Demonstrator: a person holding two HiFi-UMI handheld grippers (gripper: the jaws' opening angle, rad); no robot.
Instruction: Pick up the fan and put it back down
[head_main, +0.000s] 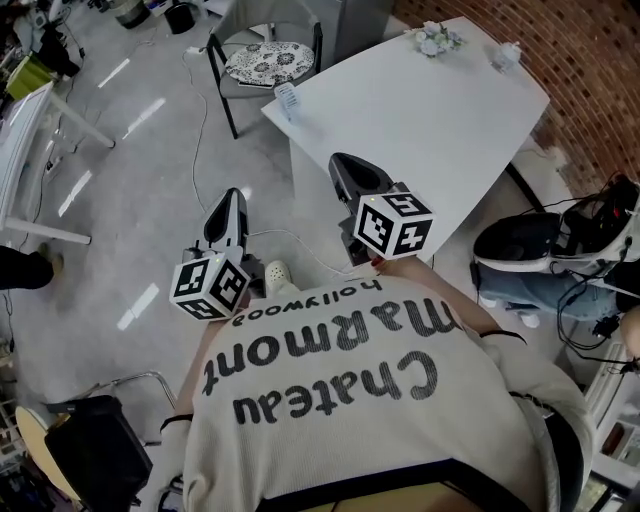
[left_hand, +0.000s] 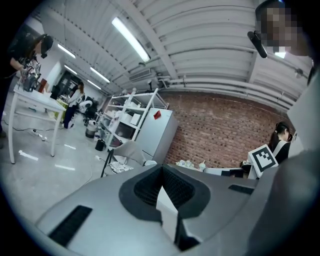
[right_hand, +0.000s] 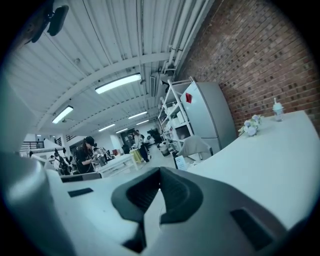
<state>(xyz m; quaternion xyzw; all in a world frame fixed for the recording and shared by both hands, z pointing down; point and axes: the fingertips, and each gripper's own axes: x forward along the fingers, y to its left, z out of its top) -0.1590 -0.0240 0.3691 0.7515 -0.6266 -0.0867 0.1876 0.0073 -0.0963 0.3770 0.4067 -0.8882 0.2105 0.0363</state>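
Near table (head_main: 430, 120), left claw (head_main: 232, 197), right claw (head_main: 347, 162), closed

The ceiling strip lights (left_hand: 131, 39) glare; gripper views warp, darkening at edges.

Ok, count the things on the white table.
3: flowers at the far edge, a cup by the far right corner, a small upright item at the left corner. The right tool may hide others.

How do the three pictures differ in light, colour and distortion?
Head view: even light, bright reflections on the floor, little distortion. Left gripper view: strong fisheye bending, black rounded corners, natural colour. Right gripper view: same fisheye, bluish cast, bright ceiling lamp.
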